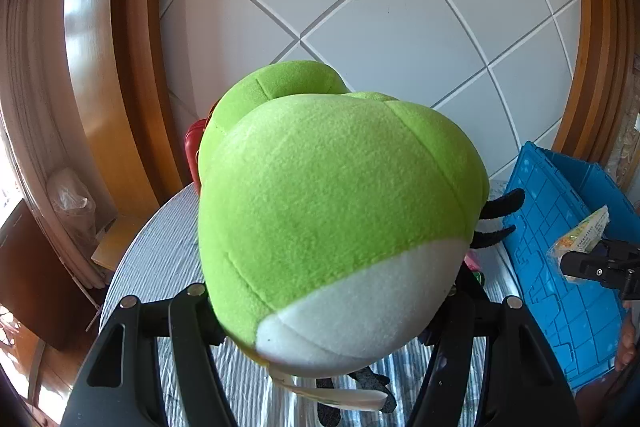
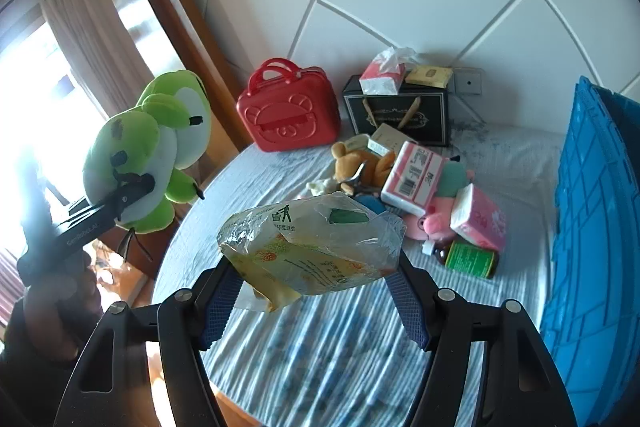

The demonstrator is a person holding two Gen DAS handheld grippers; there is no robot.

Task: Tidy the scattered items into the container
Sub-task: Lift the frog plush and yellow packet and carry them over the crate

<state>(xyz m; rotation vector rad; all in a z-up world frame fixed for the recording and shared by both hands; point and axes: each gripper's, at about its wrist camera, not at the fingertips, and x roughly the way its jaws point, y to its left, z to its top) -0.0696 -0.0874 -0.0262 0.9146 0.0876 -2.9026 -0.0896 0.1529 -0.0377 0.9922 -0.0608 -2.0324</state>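
My left gripper is shut on a green and white frog plush that fills the left wrist view; in the right wrist view the frog plush hangs in the air left of the table, held by the left gripper. My right gripper is shut on a clear plastic snack bag, held above the striped table. That bag and the right gripper also show in the left wrist view, over the blue crate.
A blue crate stands at the table's right. A pile in the middle holds tissue packs, a pink plush, a brown plush and a green-labelled bottle. A red case and a black box stand against the wall.
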